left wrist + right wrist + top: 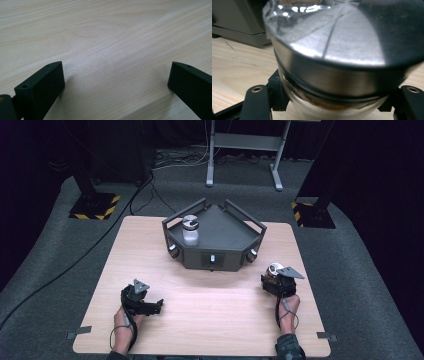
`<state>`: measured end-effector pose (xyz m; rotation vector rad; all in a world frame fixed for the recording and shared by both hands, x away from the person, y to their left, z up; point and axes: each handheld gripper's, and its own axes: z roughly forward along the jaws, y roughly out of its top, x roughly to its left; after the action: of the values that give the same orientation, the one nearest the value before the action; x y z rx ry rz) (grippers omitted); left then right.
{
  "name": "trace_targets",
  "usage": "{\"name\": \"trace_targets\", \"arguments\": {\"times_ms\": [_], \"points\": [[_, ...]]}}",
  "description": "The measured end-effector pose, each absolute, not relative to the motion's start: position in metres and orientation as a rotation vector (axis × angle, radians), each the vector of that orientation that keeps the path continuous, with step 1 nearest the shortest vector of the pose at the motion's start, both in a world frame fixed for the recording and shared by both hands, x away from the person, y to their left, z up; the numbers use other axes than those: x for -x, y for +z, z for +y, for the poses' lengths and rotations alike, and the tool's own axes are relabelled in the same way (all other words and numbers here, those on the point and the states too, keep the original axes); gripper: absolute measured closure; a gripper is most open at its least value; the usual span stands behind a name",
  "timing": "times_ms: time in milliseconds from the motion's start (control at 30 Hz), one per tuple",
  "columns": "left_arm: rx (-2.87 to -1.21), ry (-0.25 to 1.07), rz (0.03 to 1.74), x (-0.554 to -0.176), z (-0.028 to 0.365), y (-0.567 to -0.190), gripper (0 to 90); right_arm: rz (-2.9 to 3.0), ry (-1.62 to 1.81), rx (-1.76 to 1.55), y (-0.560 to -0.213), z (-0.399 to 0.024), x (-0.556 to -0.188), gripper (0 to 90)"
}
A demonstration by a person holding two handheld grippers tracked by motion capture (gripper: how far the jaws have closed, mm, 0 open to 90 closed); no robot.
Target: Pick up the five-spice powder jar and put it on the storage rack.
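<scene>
A dark grey tray [227,232] with angled sides sits at the back middle of the wooden table [200,305]. Inside its left part stands a clear jar with a shiny metal lid [190,229]. My right gripper [274,279] is at the table's right side, shut on a second jar [273,269], [337,57], whose silver lid looms close in the right gripper view with the black fingers [257,102] pressing its glass body on both sides. My left gripper [157,305] rests low at the front left, open, with bare wood between its fingers [42,87].
The tray's right part holds nothing. Round knobs [173,249] line the tray's front wall. Grey carpet surrounds the table, with black stands on yellow-striped bases [95,206] and a metal frame [245,150] behind. A cable [75,260] crosses the floor at left.
</scene>
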<state>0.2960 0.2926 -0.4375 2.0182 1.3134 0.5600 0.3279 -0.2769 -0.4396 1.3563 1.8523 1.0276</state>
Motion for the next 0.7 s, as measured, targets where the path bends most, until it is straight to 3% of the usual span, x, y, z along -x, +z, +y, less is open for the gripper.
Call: {"name": "trace_targets", "arguments": {"times_ms": [700], "points": [[-2.019,0.559,1.314,-0.296,0.293,-0.437,0.5,1.849,1.051,-1.316,-0.428,-0.273,-0.323,29.9]]}}
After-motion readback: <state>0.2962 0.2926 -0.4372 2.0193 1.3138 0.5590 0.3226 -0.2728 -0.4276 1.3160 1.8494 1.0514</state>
